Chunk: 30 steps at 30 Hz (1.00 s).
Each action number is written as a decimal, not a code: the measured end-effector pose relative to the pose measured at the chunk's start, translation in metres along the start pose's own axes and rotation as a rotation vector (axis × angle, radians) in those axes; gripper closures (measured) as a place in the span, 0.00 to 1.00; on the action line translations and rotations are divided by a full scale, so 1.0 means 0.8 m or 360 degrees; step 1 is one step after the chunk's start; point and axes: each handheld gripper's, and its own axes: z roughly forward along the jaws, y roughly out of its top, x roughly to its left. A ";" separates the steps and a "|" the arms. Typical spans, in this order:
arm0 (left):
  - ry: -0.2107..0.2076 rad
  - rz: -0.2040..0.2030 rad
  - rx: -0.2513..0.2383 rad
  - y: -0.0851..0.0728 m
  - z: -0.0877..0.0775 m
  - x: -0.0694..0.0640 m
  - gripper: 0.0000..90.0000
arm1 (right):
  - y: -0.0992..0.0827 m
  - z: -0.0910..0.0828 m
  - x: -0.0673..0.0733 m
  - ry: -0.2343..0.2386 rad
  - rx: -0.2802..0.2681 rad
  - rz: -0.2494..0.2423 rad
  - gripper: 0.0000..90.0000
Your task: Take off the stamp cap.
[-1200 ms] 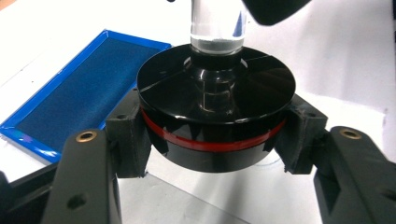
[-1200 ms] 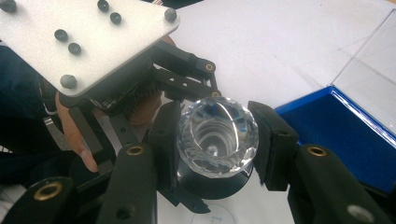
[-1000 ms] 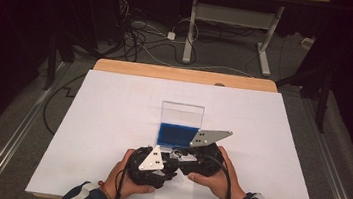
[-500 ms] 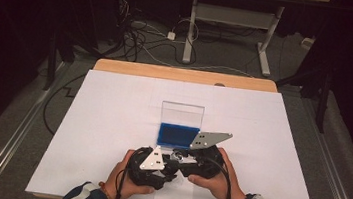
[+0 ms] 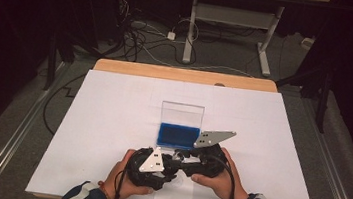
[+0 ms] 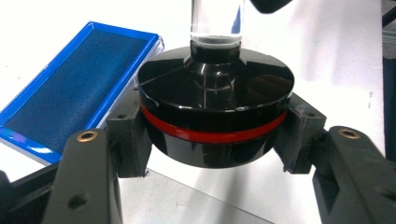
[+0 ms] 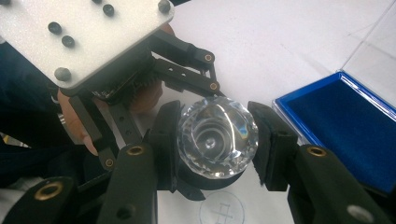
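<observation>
A white sheet [image 5: 111, 122] covers the tabletop [image 5: 182, 74], whose wooden far edge stays bare. Beyond it, the grey floor [image 5: 230, 55] carries tangled cables [image 5: 136, 34] and a white desk frame [image 5: 234, 20]. The surrounding room is dark.

Our grippers [image 5: 177, 162] are black with brass rivets, grey screw-studded triangular plates [image 5: 214, 138] and black cables; our sleeves [image 5: 84, 197] are striped navy-and-white.
</observation>
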 end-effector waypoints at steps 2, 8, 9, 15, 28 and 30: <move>-0.0007 -0.0013 -0.0003 0.000 0.000 0.000 0.41 | 0.000 0.000 0.001 -0.0014 -0.0005 -0.0007 0.64; -0.0023 -0.0033 -0.0005 0.000 0.001 0.001 0.41 | 0.000 0.001 0.006 -0.0046 -0.0010 -0.0028 0.64; -0.0019 -0.0033 -0.0010 -0.001 0.000 0.000 0.41 | 0.000 0.001 0.006 -0.0046 -0.0010 -0.0028 0.64; -0.0036 -0.0025 -0.0013 -0.002 0.000 0.002 0.41 | -0.001 0.001 0.006 -0.0048 -0.0016 -0.0035 0.64; 0.0026 0.0035 0.0033 0.000 -0.001 -0.001 0.41 | -0.003 0.001 0.003 -0.0025 -0.0003 0.0000 0.64; 0.0015 0.0026 0.0028 0.000 -0.001 0.000 0.41 | -0.004 0.002 0.004 -0.0042 -0.0013 0.0002 0.64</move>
